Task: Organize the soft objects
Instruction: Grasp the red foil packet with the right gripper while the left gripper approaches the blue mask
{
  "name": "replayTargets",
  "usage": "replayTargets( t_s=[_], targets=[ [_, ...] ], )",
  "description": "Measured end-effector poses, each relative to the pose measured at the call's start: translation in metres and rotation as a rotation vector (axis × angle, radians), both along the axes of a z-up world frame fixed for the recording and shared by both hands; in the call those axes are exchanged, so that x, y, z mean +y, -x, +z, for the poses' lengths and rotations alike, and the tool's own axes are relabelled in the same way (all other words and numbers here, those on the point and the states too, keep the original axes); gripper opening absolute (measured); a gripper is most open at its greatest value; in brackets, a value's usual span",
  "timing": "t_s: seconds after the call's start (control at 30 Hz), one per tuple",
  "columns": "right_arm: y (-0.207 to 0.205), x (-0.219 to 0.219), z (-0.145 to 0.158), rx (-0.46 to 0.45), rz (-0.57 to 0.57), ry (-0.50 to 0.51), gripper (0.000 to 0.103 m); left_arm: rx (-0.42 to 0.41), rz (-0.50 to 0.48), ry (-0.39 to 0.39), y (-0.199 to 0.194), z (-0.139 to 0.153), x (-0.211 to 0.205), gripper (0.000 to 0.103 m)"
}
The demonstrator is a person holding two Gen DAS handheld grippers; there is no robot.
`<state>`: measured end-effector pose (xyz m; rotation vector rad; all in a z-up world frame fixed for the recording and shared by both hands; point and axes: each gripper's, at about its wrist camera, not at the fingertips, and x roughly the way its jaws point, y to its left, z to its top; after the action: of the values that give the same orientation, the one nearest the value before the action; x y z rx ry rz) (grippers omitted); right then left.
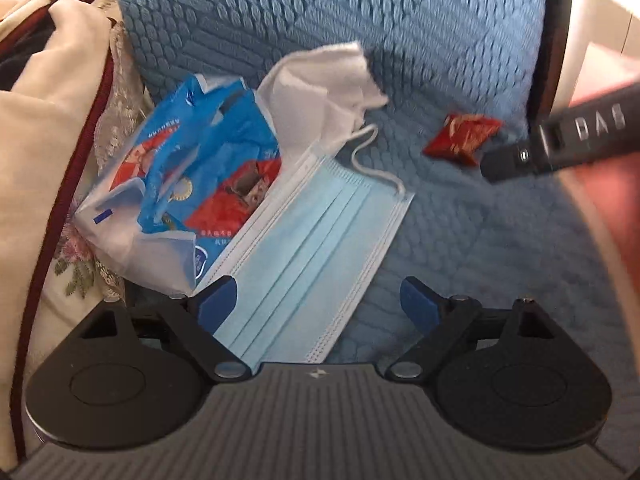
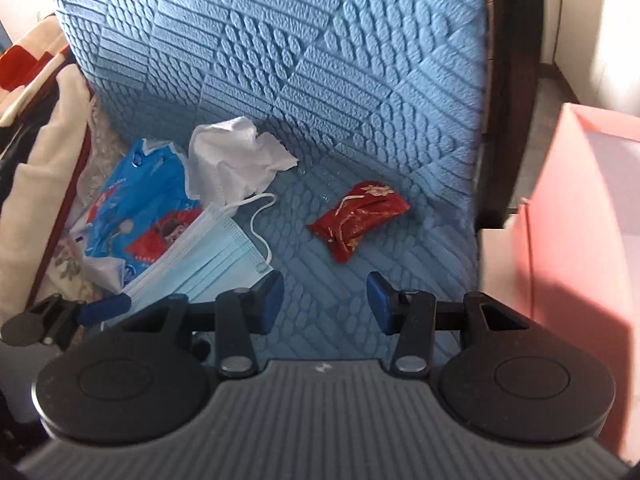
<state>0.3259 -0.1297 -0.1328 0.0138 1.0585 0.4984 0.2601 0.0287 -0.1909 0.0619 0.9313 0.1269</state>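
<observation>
1. Standing wide apart at the bottom of the left wrist view, left gripper (image 1: 316, 300) jaws gripping nothing; hanging over the lower end of the pale blue pleated face mask (image 1: 316, 248), with one blue pad overlapping its lower left edge. Whether touching it, cannot tell.
2. Standing about half open at the bottom of the right wrist view, right gripper (image 2: 326, 300) jaws holding nothing; only the blue quilted sofa cushion (image 2: 320, 80) showing between the pads.
3. Lying just above the right gripper, at frame centre, small red patterned fabric pouch (image 2: 358, 212), apart from everything else on the seat.
4. Resting at centre left, the face mask (image 2: 208, 264) leaning on a crumpled blue, white and red printed plastic bag (image 1: 180, 184); white elastic loop trailing off to the right.
5. Sitting above the mask, at upper centre, crumpled white tissue or cloth (image 1: 324, 84), touching the bag.
6. Filling the far left edge, heaped cream and floral fabrics (image 1: 52, 152).
7. Standing at the right edge of the right wrist view, open pink box (image 2: 560, 208), looking like the likely destination, though that is a guess.
8. Judging progress: barely begun. Nothing gripped, all four soft items lying loose on the seat; box contents not visible. Remaining: grasping each item and gathering or stowing it.
</observation>
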Motion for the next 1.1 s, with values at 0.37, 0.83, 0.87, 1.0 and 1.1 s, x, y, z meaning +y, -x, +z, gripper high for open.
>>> replayTargets(
  t_s=[0.37,0.83,0.87,1.0,1.1],
  targets=[
    [-0.024,0.028,-0.025,-0.027,0.032,0.056,0.056,0.016,0.148,0.102,-0.005,-0.013,0.033,0.099],
    [-0.033,0.049,-0.049,-0.103,0.002,0.155,0.055,-0.028,0.030,0.089,0.000,-0.007,0.018,0.053],
    [-0.033,0.051,-0.051,-0.105,0.004,0.162,0.055,-0.030,0.022,0.091,0.000,-0.006,0.017,0.049],
    [-0.031,0.059,-0.054,-0.137,0.019,0.188,0.049,-0.041,0.004,0.091,0.002,-0.005,0.015,0.028],
    [-0.030,0.058,-0.054,-0.153,0.020,0.194,0.037,-0.044,0.012,0.096,0.000,-0.004,0.017,0.006]
  ],
)
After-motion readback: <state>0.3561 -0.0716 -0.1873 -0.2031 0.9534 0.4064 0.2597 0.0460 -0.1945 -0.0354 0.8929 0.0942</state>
